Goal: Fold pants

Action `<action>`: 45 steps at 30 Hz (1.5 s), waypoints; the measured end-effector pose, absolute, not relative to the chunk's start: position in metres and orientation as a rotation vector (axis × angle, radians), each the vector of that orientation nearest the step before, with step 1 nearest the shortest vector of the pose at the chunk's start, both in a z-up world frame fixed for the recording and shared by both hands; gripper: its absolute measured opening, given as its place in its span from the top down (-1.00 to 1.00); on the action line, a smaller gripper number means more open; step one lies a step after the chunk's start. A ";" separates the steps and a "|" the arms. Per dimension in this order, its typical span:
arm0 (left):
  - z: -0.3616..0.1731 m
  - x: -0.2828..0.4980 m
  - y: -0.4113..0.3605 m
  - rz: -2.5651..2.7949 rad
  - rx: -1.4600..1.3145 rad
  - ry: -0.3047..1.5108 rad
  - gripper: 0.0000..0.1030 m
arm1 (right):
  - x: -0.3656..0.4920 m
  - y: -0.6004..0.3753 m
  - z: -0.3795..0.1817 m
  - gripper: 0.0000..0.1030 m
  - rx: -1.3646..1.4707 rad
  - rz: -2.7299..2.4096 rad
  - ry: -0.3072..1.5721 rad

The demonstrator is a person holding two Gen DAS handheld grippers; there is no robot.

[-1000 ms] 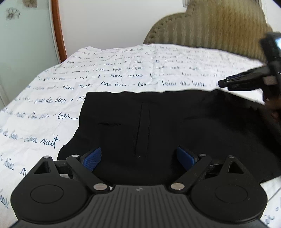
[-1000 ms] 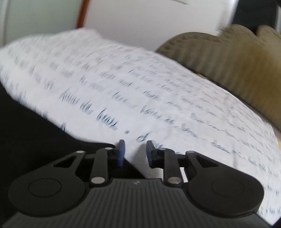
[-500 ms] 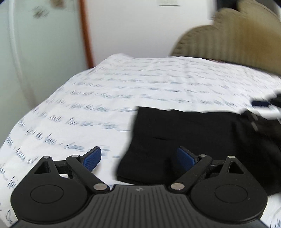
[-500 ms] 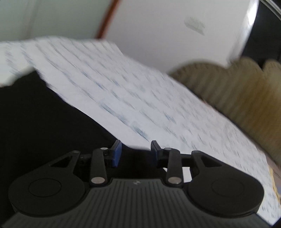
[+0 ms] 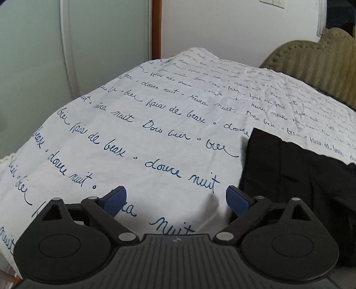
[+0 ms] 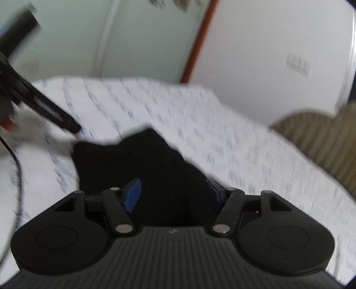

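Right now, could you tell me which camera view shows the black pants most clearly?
The left wrist view: it is sharp, and the black pants show seams and a crisp edge on the printed sheet, though cut off at the right. The right wrist view shows more of the outline, but motion-blurred and featureless.

A bed sheet (image 5: 169, 124), white with lines of dark blue handwriting, covers the bed. Beyond the sheet's far right edge rises a ribbed, olive-tan headboard (image 5: 316, 64) with a scalloped top. Behind the sheet stands a white wall (image 5: 222, 29), with a light switch (image 5: 272, 2) high on it. A brown wooden door frame (image 5: 156, 29) runs upright left of that wall, and a pale green door (image 5: 106, 42) fills the space left of the frame.
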State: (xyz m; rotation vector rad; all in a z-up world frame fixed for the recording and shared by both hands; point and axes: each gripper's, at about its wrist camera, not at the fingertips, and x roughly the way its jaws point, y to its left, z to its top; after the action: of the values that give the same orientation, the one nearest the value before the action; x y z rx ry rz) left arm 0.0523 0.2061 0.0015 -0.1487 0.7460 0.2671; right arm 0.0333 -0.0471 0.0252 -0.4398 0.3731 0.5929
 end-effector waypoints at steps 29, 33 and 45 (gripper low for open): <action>-0.033 0.101 0.228 -0.206 -0.898 0.923 -1.00 | -0.022 0.037 0.000 0.82 -0.792 0.683 0.195; -0.033 0.127 0.213 -0.216 -0.905 0.939 -1.00 | -0.014 0.016 0.021 0.85 -0.629 0.704 0.233; -0.027 0.146 0.186 -0.201 -0.683 0.933 0.48 | -0.012 -0.017 0.039 0.82 -0.547 0.690 0.281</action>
State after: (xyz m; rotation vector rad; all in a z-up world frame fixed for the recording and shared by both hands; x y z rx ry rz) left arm 0.1459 0.1864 -0.0269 -0.6834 0.9329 -0.2008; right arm -0.0121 -0.0168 0.0386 -0.5475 0.2809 0.6904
